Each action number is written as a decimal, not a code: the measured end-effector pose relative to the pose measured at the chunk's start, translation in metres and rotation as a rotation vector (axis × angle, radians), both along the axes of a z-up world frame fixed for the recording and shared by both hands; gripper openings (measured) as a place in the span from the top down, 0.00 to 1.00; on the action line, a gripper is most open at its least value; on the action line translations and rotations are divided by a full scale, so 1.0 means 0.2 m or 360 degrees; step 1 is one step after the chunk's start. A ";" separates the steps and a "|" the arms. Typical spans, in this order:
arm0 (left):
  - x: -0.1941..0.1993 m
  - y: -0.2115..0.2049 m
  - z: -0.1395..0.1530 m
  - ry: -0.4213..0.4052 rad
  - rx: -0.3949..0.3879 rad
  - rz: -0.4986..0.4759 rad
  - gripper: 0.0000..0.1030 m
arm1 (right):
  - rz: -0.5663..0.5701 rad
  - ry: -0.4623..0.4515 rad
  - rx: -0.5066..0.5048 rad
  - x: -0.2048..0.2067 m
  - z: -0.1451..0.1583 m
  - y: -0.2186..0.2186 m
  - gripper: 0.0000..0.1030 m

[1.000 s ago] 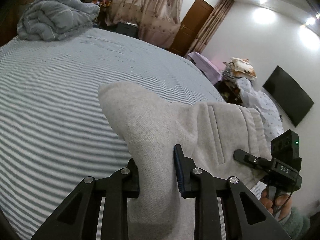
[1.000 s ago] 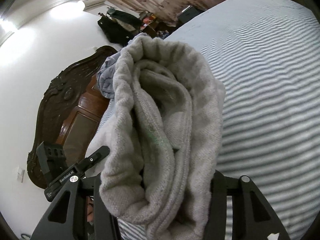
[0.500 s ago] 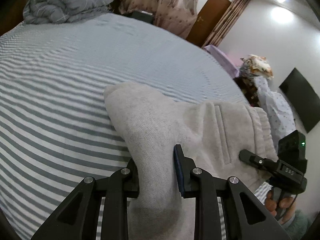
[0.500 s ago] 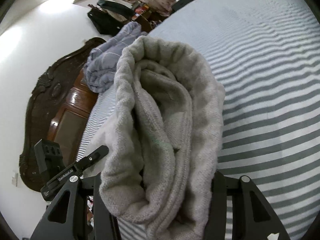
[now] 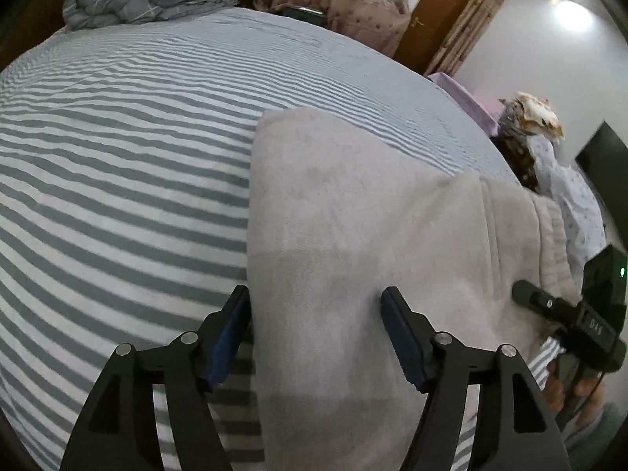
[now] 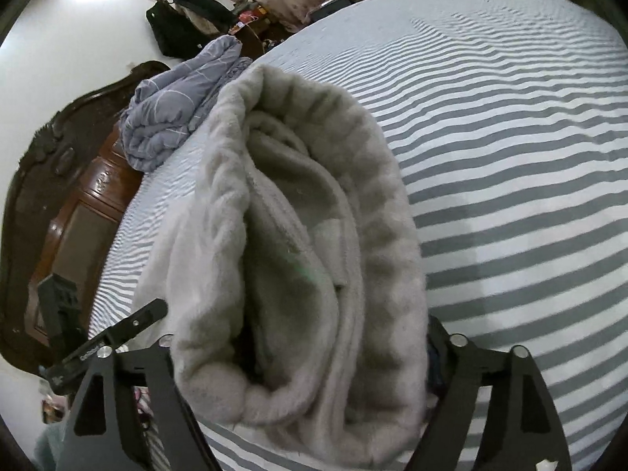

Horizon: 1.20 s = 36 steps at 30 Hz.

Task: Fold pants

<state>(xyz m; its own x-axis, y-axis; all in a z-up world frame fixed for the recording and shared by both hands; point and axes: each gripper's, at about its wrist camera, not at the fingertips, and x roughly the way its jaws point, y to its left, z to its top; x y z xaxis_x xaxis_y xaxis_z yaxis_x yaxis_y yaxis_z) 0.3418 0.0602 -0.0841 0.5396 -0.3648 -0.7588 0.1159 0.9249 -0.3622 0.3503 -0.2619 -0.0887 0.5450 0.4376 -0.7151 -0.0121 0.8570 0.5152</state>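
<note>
left wrist view: the left gripper (image 5: 316, 327) has its fingers (image 5: 229, 329) spread apart, one on either side of the folded grey fleece pants (image 5: 353, 235), not pinching them. the pants lie on the striped bed (image 5: 117, 157) near its right edge. the right gripper (image 5: 569, 318) sits at the waistband end.

right wrist view: the right gripper (image 6: 302, 357) has the bunched elastic waistband (image 6: 310, 235) filling the gap between its fingers; whether they are clamped on it i cannot tell. a grey quilt (image 6: 176, 106) lies at the headboard (image 6: 59, 196) end.

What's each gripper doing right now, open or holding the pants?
Left gripper: open, fingers spread either side of the grey pants, not clamped.
Right gripper: fingers hidden behind the bunched waistband; cannot tell.
</note>
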 end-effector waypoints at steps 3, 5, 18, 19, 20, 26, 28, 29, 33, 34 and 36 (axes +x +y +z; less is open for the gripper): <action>-0.06 -0.01 -0.02 -0.0022 0.0048 0.0004 0.28 | -0.0002 -0.0006 -0.0041 -0.05 -0.01 0.01 0.21; -0.08 -0.01 -0.02 -0.0028 0.0061 0.0032 0.26 | 0.0011 -0.0040 -0.0130 -0.10 -0.01 0.04 0.21; -0.39 -0.15 0.20 -0.0046 0.0376 0.0126 0.25 | -0.0101 -0.0137 -0.0287 -0.37 0.23 0.08 0.19; -0.43 -0.16 0.22 -0.0055 0.0397 0.0136 0.25 | -0.0109 -0.0164 -0.0307 -0.41 0.28 0.09 0.19; -0.48 -0.17 0.24 -0.0063 0.0423 0.0147 0.25 | -0.0121 -0.0179 -0.0326 -0.45 0.32 0.10 0.17; -0.84 -0.22 0.40 -0.0144 0.0548 0.0176 0.18 | -0.0208 -0.0245 -0.0492 -0.75 0.54 0.17 0.07; -0.94 -0.24 0.45 -0.0171 0.0578 0.0178 0.14 | -0.0208 -0.0269 -0.0530 -0.84 0.60 0.22 0.05; -0.98 -0.24 0.48 -0.0186 0.0590 0.0180 0.11 | -0.0204 -0.0271 -0.0551 -0.89 0.62 0.24 0.05; -1.17 -0.24 0.55 -0.0221 0.0576 0.0203 0.07 | -0.0198 -0.0312 -0.0592 -1.06 0.67 0.28 0.01; -1.21 -0.23 0.55 -0.0211 0.0561 0.0216 0.06 | -0.0197 -0.0326 -0.0605 -1.09 0.68 0.31 0.01; -1.27 -0.21 0.56 -0.0203 0.0560 0.0243 0.03 | -0.0183 -0.0334 -0.0653 -1.16 0.69 0.34 0.01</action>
<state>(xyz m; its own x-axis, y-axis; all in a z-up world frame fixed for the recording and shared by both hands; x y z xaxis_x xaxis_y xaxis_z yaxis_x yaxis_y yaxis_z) 0.0869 0.0186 0.0273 0.6656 -0.0030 -0.7463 -0.0088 0.9999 -0.0118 0.1191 -0.1947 0.0497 0.7246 0.0704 -0.6856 0.0272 0.9911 0.1305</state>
